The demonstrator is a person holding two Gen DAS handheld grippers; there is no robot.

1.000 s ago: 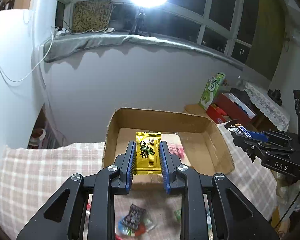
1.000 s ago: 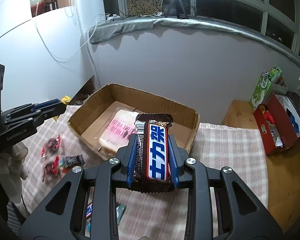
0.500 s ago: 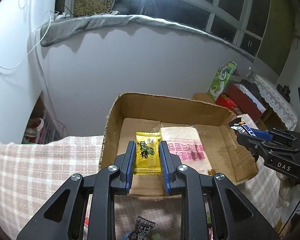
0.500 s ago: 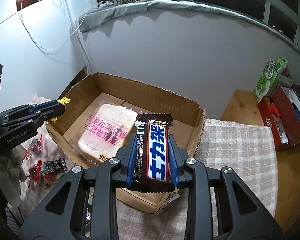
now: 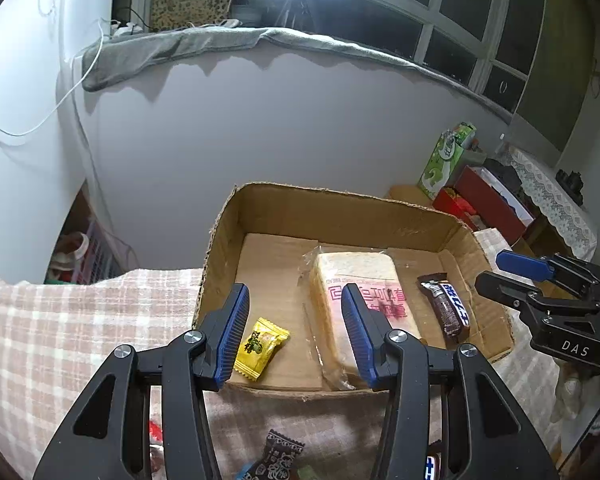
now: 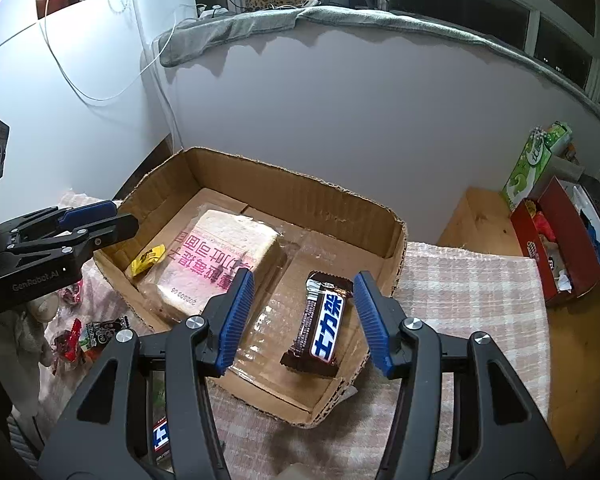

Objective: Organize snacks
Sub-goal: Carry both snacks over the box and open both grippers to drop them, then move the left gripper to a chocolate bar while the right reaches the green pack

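both my jaws just opened, nothing clamped: yellow candy point(image 5: 261, 347) under left gripper point(image 5: 296, 334), blue-label chocolate bar point(image 6: 318, 326) under right gripper point(image 6: 305, 318), both in the cardboard box point(image 6: 300, 192) on the checked counter point(image 6: 472, 280), "das" printed on the rig

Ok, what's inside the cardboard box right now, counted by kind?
Yellow candy: 1
Wrapped bread loaf: 1
Chocolate bar: 1
Total: 3 in the cardboard box
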